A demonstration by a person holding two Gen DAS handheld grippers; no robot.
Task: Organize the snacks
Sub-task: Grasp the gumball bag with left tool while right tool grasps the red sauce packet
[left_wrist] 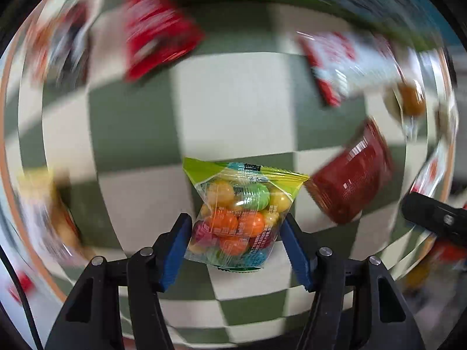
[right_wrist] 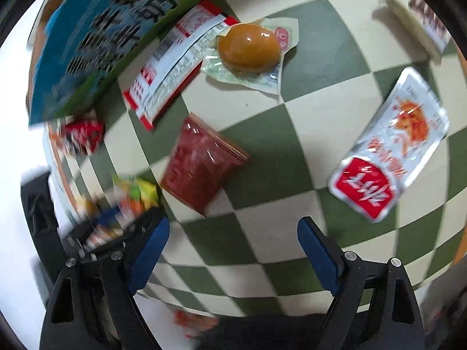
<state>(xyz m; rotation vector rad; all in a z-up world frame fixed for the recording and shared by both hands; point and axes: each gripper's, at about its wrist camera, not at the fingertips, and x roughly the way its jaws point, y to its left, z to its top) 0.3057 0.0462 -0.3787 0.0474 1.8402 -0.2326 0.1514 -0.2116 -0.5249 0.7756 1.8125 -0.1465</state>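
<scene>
Left hand-held gripper [left_wrist: 235, 232] steeply downward, astride candy bag [left_wrist: 239, 218]

Checked cloth [right_wrist: 262, 145] on table: green & cream squares. Candy bag [left_wrist: 239, 218]: clear w/ lime-yellow top, orange, green, yellow, pink sweets inside. Dark red pack [right_wrist: 201, 163]. Silver pouch [right_wrist: 391, 145] w/ red logo, orange print. Egg pack [right_wrist: 248, 48]: brown egg in clear wrap. Box [right_wrist: 87, 35]: blue & green. Hand-held gripper pads [right_wrist: 316, 250]: blue on black.
</scene>
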